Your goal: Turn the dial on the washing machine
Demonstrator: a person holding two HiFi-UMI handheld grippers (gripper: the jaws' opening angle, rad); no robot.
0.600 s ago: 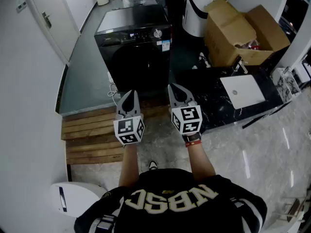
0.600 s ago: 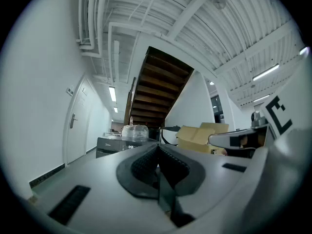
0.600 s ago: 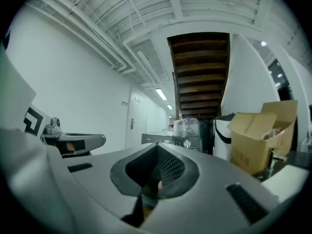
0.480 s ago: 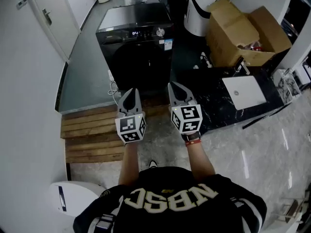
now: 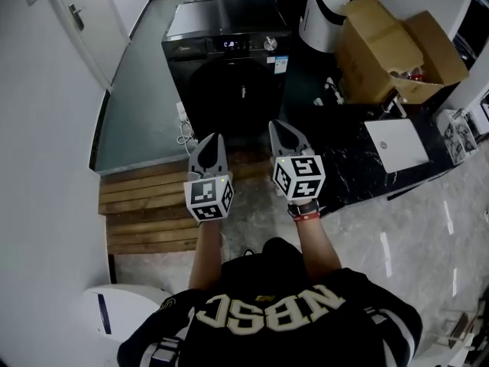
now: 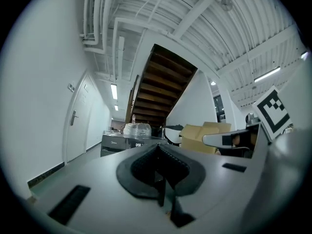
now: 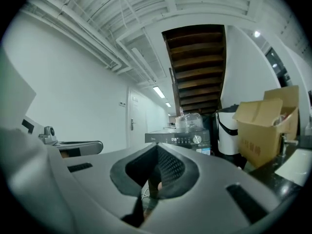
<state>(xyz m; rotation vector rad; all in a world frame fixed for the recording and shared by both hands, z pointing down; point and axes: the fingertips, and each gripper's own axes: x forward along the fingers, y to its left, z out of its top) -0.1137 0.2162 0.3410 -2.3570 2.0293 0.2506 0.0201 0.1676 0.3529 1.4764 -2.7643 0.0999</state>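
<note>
Two grippers are held side by side, the left gripper [image 5: 212,145] and the right gripper [image 5: 283,131], each with its jaws pressed together and nothing caught between them. The black washing machine [image 5: 233,75] is seen well apart at twelve o'clock. Its silver dial [image 5: 270,44] is set at the three o'clock end of the control panel [image 5: 229,45].

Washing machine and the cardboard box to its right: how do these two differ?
The washing machine is glossy black; the cardboard box is plain brown. The washing machine has a flat, closed top, while the cardboard box has its flaps open, with something inside. The washing machine carries a lit display and a silver dial; the cardboard box shows no controls. Both are box-shaped and stand ahead of the person.
</note>
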